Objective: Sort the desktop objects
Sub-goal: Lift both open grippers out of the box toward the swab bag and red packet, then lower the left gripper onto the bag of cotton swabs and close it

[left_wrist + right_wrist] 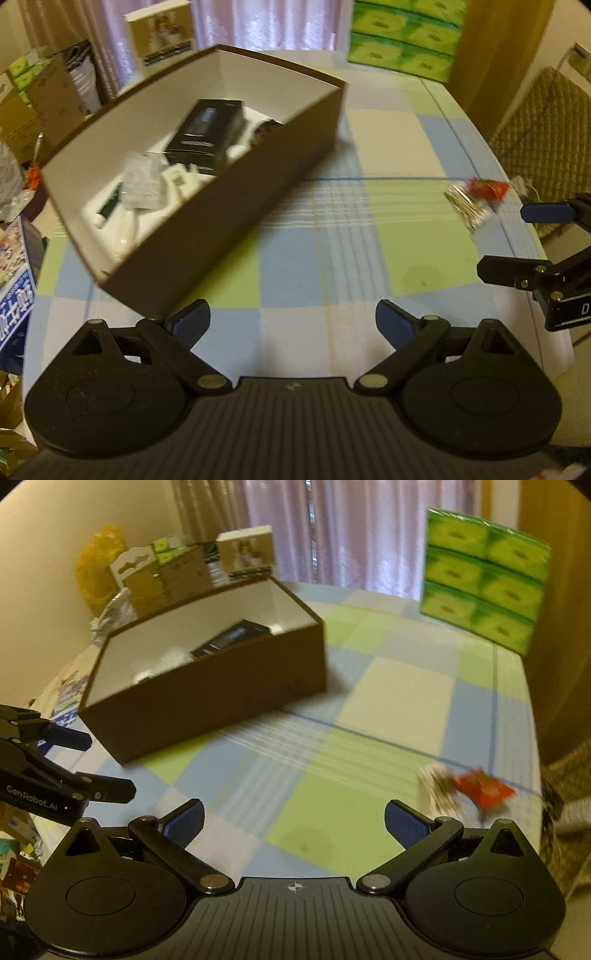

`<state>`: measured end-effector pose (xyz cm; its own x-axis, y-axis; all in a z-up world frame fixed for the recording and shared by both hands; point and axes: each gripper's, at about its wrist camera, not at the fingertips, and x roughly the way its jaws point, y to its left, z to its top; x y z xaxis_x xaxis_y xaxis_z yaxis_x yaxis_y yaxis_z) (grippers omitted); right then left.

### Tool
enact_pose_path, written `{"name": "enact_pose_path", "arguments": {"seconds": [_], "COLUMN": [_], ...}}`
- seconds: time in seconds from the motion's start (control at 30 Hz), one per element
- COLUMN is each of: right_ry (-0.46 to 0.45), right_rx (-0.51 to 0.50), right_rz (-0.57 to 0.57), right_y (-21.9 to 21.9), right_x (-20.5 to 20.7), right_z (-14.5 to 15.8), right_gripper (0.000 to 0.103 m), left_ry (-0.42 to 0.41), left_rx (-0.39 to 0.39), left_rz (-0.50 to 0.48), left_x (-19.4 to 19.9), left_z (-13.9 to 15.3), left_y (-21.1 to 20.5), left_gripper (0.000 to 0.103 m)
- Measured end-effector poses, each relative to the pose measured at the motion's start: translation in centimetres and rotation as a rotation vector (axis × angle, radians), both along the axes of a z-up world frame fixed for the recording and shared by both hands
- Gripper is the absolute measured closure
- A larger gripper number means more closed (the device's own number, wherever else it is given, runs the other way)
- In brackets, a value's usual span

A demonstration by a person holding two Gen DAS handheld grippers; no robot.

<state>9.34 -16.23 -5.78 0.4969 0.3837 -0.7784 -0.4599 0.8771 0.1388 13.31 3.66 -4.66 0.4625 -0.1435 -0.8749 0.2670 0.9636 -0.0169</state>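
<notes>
I hold 2 grippers low over the checked tablecloth (332, 236), and both have their blue-padded fingers spread wide apart with nothing between them. My left gripper (292, 322) points at bare cloth, and its left fingertip (190, 317) sits just beside the near corner of the brown box (229, 236). My right gripper (293, 821) also faces bare cloth, with the box ahead and to its left.

The box is long and open-topped, brown outside and white inside. From the left gripper its long axis runs diagonally, from the near left corner away toward the far right. Inside it lies a black carton (207, 133) whose long axis follows roughly the same diagonal; it carries pale print too blurred to read. Around it are small white items (177, 181) and a crinkled clear packet (140, 177), which I cannot identify further.

The loose piece left on the cloth is a foil packet with a red label (469, 788), just ahead of my right gripper's right fingertip (404, 823) and slightly to its right. From the left gripper it lies far to the right, beyond the other tool. Its writing is smeared by blur.

Readable text: "GenRobot.AI" on the left gripper's body as seen from the right wrist. A stack of green tissue packs (484, 579) stands far ahead on the right
</notes>
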Motion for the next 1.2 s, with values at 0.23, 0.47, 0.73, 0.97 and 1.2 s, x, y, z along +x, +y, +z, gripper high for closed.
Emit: {"name": "enact_pose_path", "arguments": {"seconds": [0.23,0.47,0.73,0.97,1.2], "right_ry": [0.033,0.042,0.014,-0.013,-0.024], "right_rx": [-0.019,-0.051,-0.067,-0.067,-0.047], "right_rz": [-0.085,-0.187,-0.255,-0.249,-0.193], "right_y": [-4.2,-8.4,-12.4,-14.7,-16.0], "right_x": [-1.0,-0.5,1.5,4.0,7.2], "right_z": [-0.9,-2.0,-2.7,-3.5,-5.0], "right_gripper": [0.002,0.002,0.002,0.003,0.025], "left_ry": [0.023,0.026,0.023,0.023,0.040], "left_rx": [-0.010,-0.018,-0.040,-0.074,-0.106], "left_rz": [-0.062,-0.112,-0.180,-0.214,-0.207], "left_x": [-0.4,0.5,2.6,5.0,8.2], "left_z": [-1.0,-1.8,-3.3,-4.3,-5.9], "left_y": [-3.7,-7.2,-12.8,-17.3,-21.1], "left_gripper": [0.008,0.009,0.009,0.009,0.011]}}
